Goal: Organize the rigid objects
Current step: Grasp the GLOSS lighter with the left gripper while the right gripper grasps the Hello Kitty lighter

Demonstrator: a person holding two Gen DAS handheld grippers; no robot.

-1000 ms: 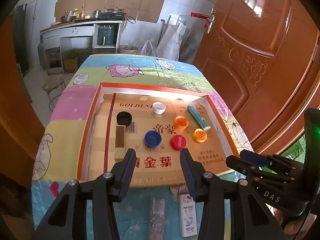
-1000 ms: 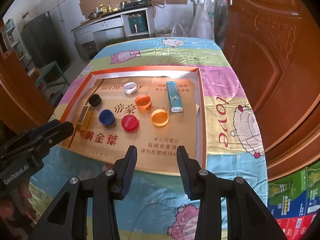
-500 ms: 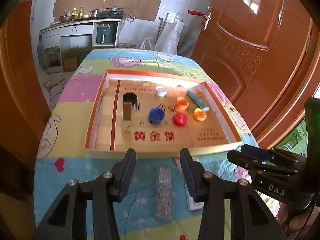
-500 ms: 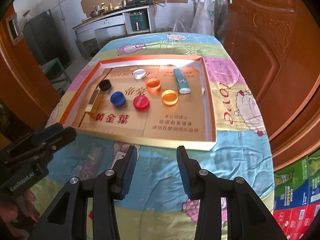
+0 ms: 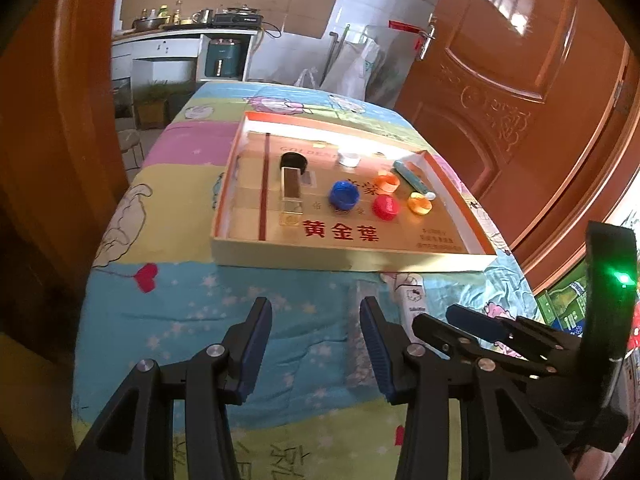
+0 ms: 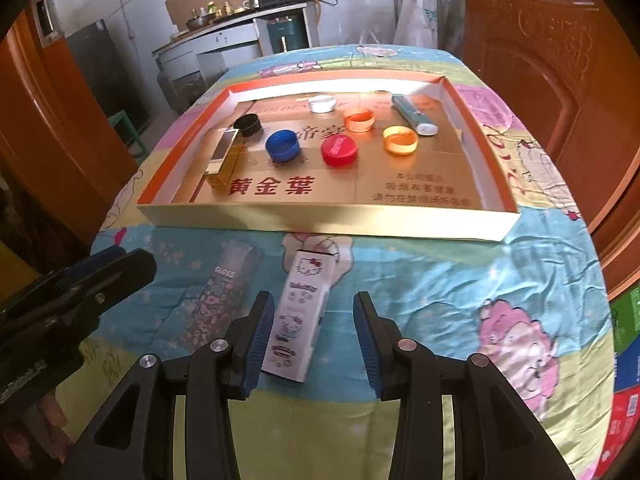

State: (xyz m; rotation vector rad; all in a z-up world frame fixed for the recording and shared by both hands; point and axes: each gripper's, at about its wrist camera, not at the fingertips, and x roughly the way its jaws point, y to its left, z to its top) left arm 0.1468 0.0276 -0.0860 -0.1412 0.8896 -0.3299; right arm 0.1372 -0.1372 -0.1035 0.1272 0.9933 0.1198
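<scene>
A shallow gold tray with orange rim (image 6: 328, 222) (image 5: 352, 258) lies on the table. It holds black, blue (image 6: 282, 145), red (image 6: 339, 150), white and two orange caps, a teal tube (image 6: 412, 115) and a gold box (image 6: 224, 156). In front of the tray lie a white Hello Kitty box (image 6: 300, 316) and a floral "Gloss" box (image 6: 224, 292). My right gripper (image 6: 314, 316) is open, just above the near end of the Hello Kitty box. My left gripper (image 5: 316, 318) is open and empty over the cloth, left of the floral box (image 5: 358, 332).
The table has a colourful cartoon cloth (image 6: 500, 288) and curved edges. A brown wooden door (image 5: 520, 80) stands to the right. A kitchen counter (image 5: 188, 36) and a stool are behind the table. Printed cartons (image 6: 626, 344) sit at the floor on the right.
Both grippers have pulled back toward the near edge of the table. The tray now lies farther away, and the two boxes in front of it have come into view. Both stay open.
</scene>
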